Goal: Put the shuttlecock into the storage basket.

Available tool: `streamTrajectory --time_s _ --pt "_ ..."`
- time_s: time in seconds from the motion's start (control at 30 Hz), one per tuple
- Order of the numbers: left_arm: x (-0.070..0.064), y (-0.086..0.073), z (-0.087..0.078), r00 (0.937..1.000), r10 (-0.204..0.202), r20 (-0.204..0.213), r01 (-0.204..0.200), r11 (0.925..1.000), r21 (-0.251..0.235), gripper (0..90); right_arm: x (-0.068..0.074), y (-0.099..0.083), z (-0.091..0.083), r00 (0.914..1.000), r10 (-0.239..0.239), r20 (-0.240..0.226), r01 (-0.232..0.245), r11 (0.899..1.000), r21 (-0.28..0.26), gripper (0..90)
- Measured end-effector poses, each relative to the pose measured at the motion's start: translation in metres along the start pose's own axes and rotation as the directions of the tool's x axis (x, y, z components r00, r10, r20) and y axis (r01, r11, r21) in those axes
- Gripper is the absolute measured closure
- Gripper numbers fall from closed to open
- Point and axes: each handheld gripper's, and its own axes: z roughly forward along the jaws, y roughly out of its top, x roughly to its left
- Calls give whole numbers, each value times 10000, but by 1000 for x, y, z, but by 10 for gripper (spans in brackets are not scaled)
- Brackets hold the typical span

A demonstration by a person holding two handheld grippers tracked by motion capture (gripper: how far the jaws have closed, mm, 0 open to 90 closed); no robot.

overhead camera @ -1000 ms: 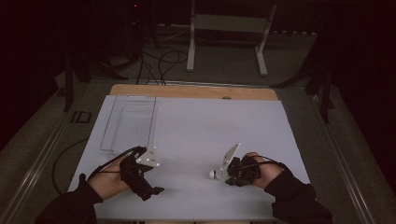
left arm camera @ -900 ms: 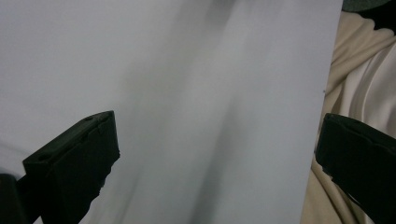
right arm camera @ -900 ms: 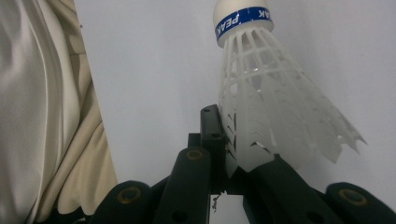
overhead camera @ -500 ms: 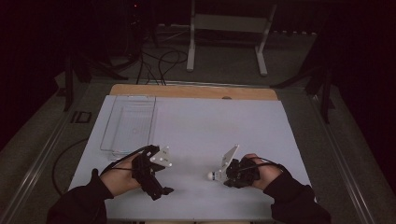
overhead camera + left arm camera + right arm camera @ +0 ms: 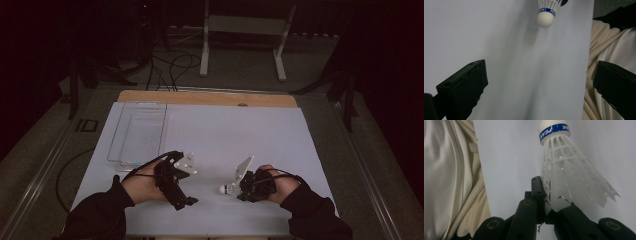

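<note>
A white shuttlecock point(image 5: 566, 175) with a blue band round its cork is pinched by the edge of its skirt in my right gripper point(image 5: 550, 207), which is shut on it. In the high view the shuttlecock point(image 5: 229, 189) points left from the right gripper point(image 5: 240, 189), low over the white sheet point(image 5: 225, 135) near the front. My left gripper point(image 5: 186, 196) sits a short way to the left, its jaws wide apart and open with nothing between them. Along the left gripper's jaws, the shuttlecock's cork point(image 5: 545, 18) lies ahead over the sheet.
A clear plastic tray point(image 5: 138, 132) rests on the sheet at the back left, just beyond my left hand. A wooden strip point(image 5: 205, 97) runs along the table's far edge. A cream cloth point(image 5: 604, 50) hangs off the sheet's near edge.
My left gripper has slid right and slightly forward, closing the gap to the right gripper. The right gripper and its shuttlecock have barely moved.
</note>
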Motion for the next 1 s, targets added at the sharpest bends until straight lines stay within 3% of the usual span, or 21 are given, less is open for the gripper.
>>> streamTrajectory --time_s 0.47,0.63,0.77,1.0 --pt "1 29 18 9981 158 604 -233 9917 1264 23 2 4 4 9997 -69 -238 72 9999 142 900" --pt "1 37 20 9958 110 906 -190 9960 878 49 4 5 2 9996 -214 -182 215 9998 21 900" --pt "0 40 21 9945 29 1048 -86 9985 540 119 6 5 0 9992 -326 -224 323 9994 -139 900" --pt "-3 41 34 9932 302 1127 -418 9938 1025 207 10 7 -3 9982 -600 -82 598 9978 -296 900"
